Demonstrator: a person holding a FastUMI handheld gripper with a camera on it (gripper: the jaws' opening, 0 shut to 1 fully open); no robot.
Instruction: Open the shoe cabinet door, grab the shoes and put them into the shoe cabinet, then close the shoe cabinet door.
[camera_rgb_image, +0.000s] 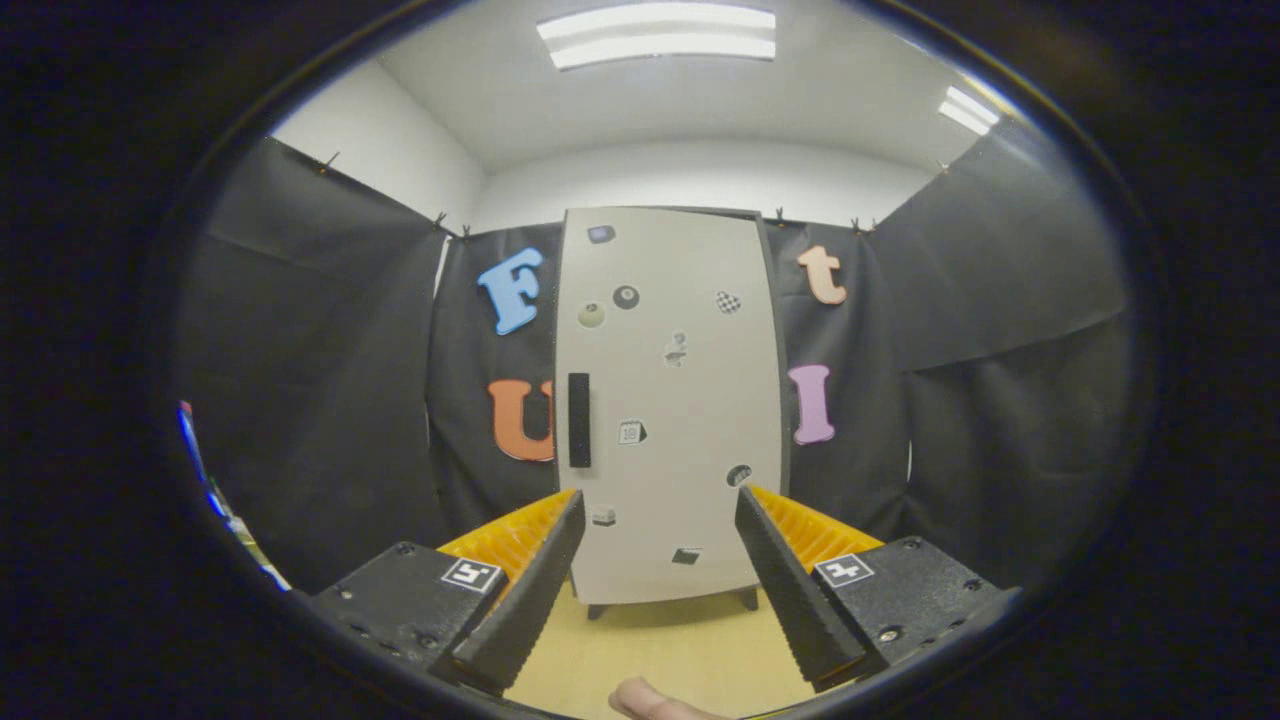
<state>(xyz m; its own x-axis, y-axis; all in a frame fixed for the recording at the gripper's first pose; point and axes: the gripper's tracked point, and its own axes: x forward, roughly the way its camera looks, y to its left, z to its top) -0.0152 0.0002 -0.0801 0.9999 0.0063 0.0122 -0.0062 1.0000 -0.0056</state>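
A tall pale grey shoe cabinet (668, 400) stands on short dark legs against the booth's black wall, straight ahead of me. Its door is shut and carries several small stickers. A black vertical handle (579, 420) sits near the door's left edge, about halfway up. My gripper (660, 505) is open, with nothing between its fingers (540, 570). It is held some way back from the cabinet, and the lower part of the door shows between the fingertips. The handle lies above and beyond the left fingertip.
A light wooden floor (660, 640) runs from the fingers to the cabinet's feet. Black cloth walls close in on the left and right. A person's fingertip (640, 700) shows at the very bottom. Some coloured object (200, 460) peeks in at the far left.
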